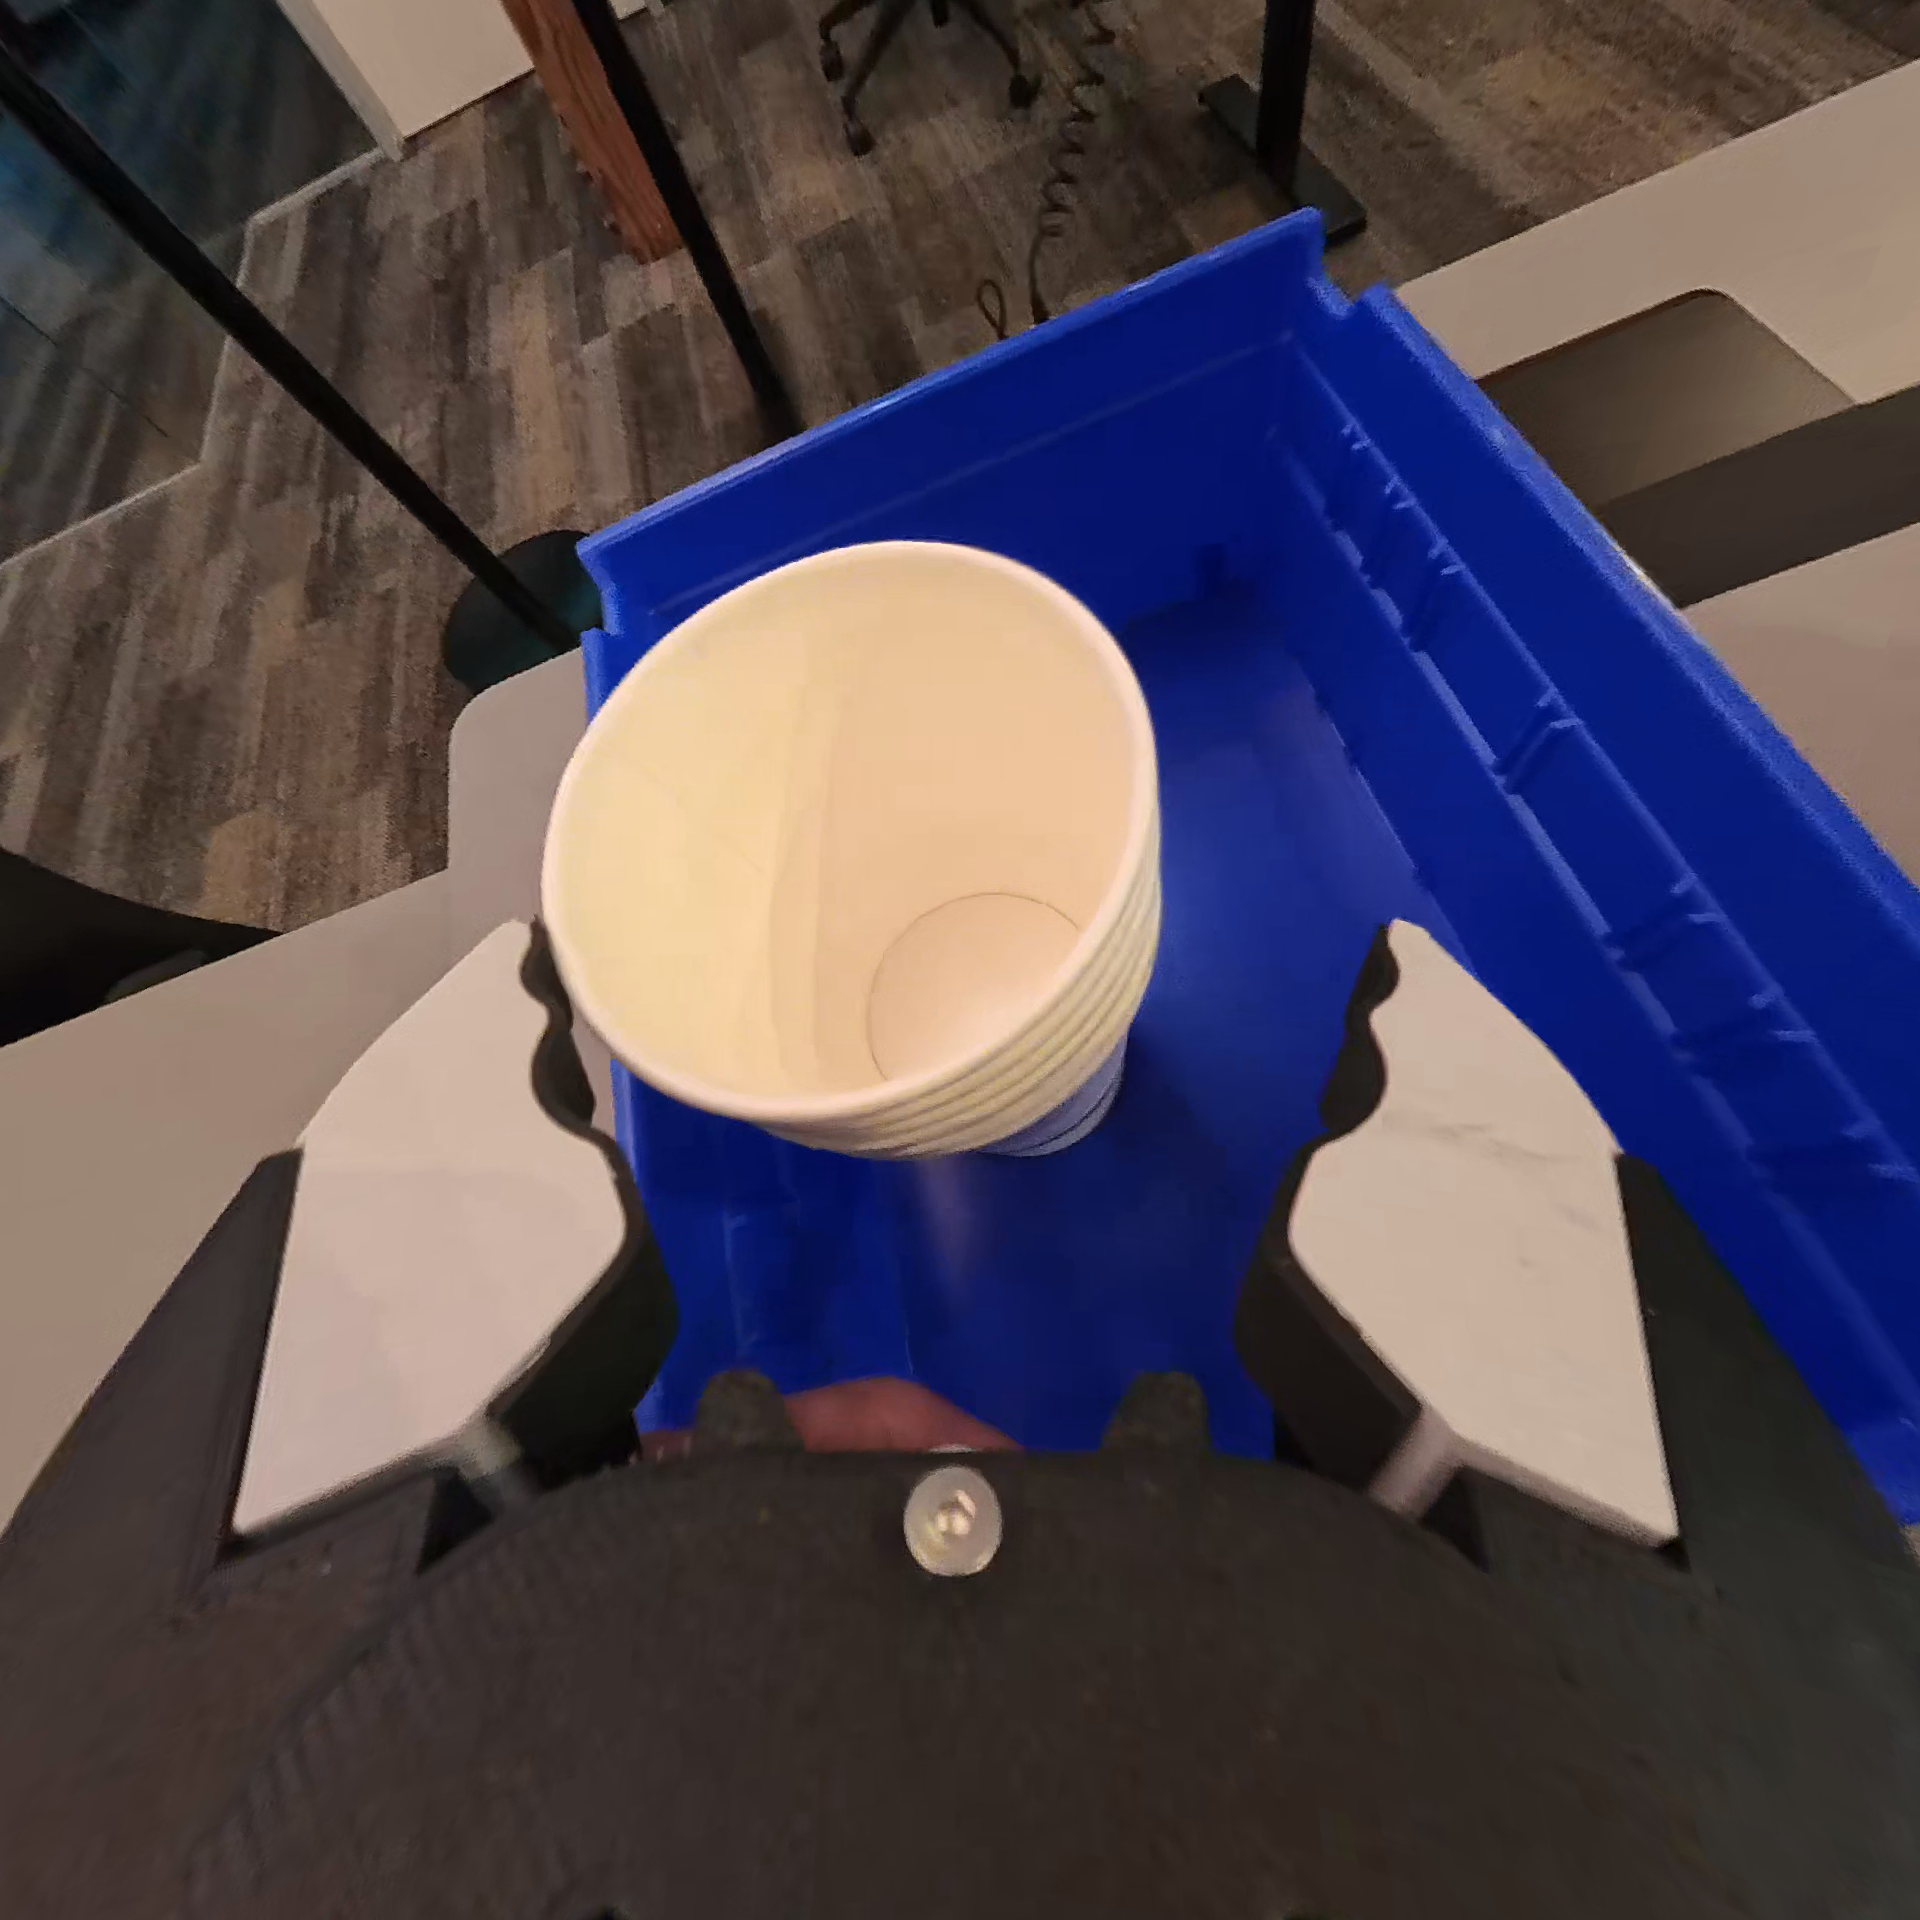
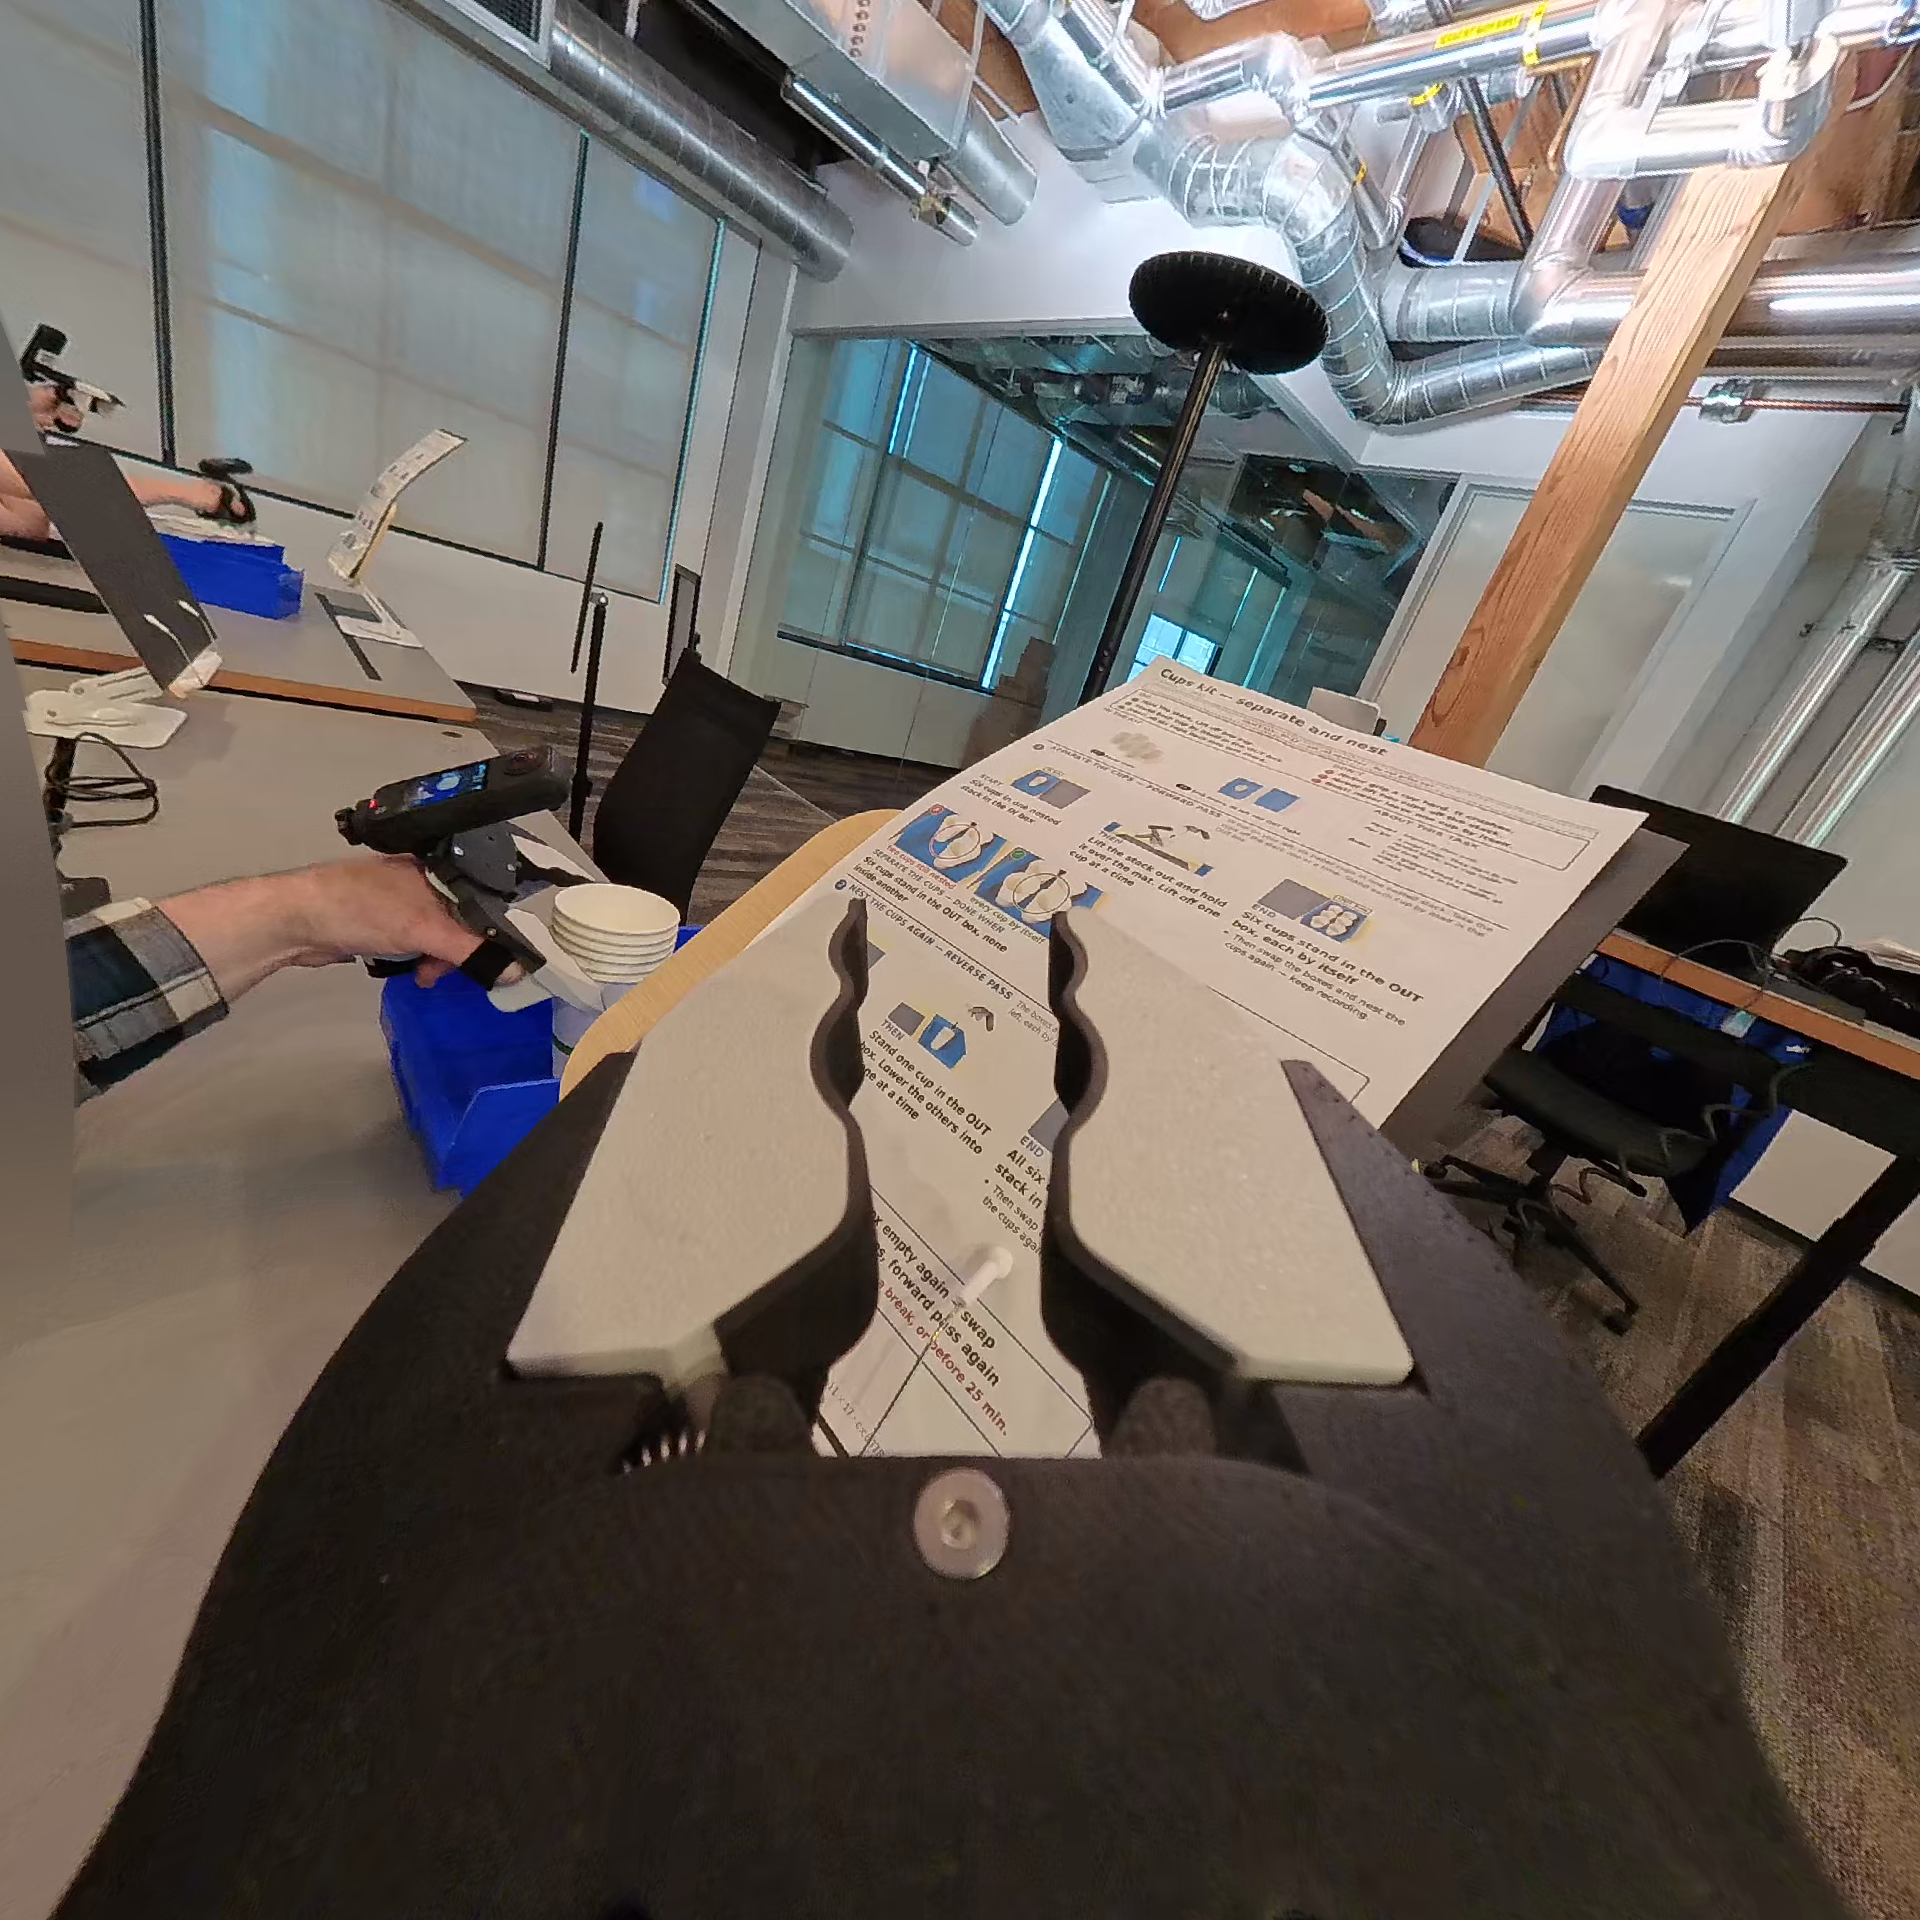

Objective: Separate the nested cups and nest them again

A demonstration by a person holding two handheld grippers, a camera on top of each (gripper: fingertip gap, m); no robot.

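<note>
- The left gripper [image 1: 956, 997] is seen with its two fingers spread wide; the left fingertip [image 1: 545, 997] is touching or just beside the rim of the stack, while the right one stands well apart from it, so nothing is pinched.
- One stack of nested cups [image 1: 831, 831] is seen between those fingers, over the blue bin [image 1: 1507, 727]; about six rims are counted on its side.
- One blue bin is seen on the pale table [image 1: 416, 1195].
- The right gripper [image 2: 956, 966] is held with its two fingers a little apart and nothing between them.
- One printed instruction sheet [image 2: 1351, 883] on a slanted stand is seen beyond the right fingers.
- In the right wrist view, one hand [image 2: 343, 925] is seen holding the left gripper at the cups.
</note>
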